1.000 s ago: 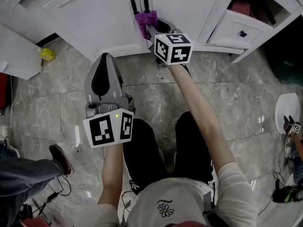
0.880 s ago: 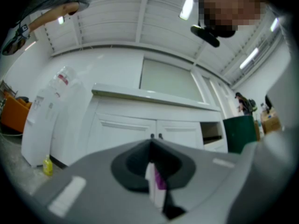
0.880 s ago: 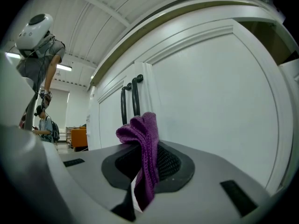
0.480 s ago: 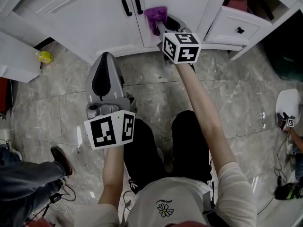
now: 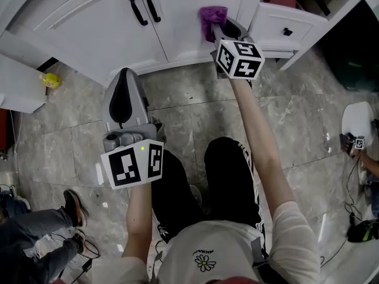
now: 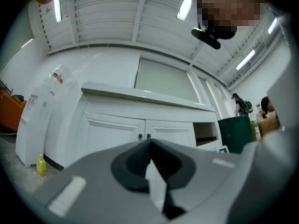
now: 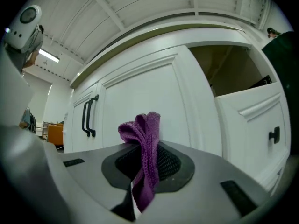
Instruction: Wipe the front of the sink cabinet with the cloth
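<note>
1. Currently the right hand-held gripper (image 7: 144, 164) is clamped on the purple cloth (image 7: 145, 139), which sits against the white sink cabinet door (image 5: 189, 22), right of the black handles (image 5: 143, 5).
2. Left hand-held gripper (image 6: 150, 154) has its jaws together with nothing between them, over the floor (image 5: 71, 129), apart from the cabinet.

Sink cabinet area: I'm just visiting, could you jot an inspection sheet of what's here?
Surface: grey marbled floor; white sink cabinet front, doors closed.
Job's things: purple cloth, at the right door.
Clutter: small yellow item on floor by cabinet's left; drawer pulled open at right.
Grippers: right gripper shut on purple cloth; left gripper shut, empty, away from cabinet.
Cables: loose cables on floor, far right.
Surroundings: bystander's shoe, lower left.
</note>
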{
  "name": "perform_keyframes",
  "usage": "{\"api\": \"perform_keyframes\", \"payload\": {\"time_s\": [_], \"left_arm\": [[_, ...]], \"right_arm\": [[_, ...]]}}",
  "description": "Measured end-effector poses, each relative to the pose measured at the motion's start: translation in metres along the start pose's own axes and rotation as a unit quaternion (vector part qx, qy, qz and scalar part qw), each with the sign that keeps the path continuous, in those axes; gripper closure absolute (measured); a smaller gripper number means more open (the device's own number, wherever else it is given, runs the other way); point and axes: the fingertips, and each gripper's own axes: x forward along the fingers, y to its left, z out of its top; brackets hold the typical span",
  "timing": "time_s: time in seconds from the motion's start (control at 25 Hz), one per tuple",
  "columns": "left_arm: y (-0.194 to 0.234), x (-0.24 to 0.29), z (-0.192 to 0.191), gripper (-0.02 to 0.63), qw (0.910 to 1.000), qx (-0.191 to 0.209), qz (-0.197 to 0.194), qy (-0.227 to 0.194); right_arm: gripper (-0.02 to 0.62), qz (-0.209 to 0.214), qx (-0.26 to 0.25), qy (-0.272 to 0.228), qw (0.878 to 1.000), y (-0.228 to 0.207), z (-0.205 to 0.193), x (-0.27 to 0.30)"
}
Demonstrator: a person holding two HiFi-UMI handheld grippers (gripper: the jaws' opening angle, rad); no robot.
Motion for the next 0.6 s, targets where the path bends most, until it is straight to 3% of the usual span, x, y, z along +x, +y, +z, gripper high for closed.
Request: {"api": "perform_keyframes", "payload": {"time_s": [0.28, 0.6], "left_arm": [[-0.013, 0.003, 0.004, 0.601, 1.0000, -0.001, -0.008, -0.005], [-0.025, 0.008, 0.005, 0.601, 0.9998, 0.008, -0.020, 0.004]], "right_arm": [[0.541, -0.063, 0.000, 0.001, 0.998, -0.056, 0.006, -0.021], [0.541, -0.097, 0.000, 0.000, 0.995, -0.097, 0.015, -0.045]]}}
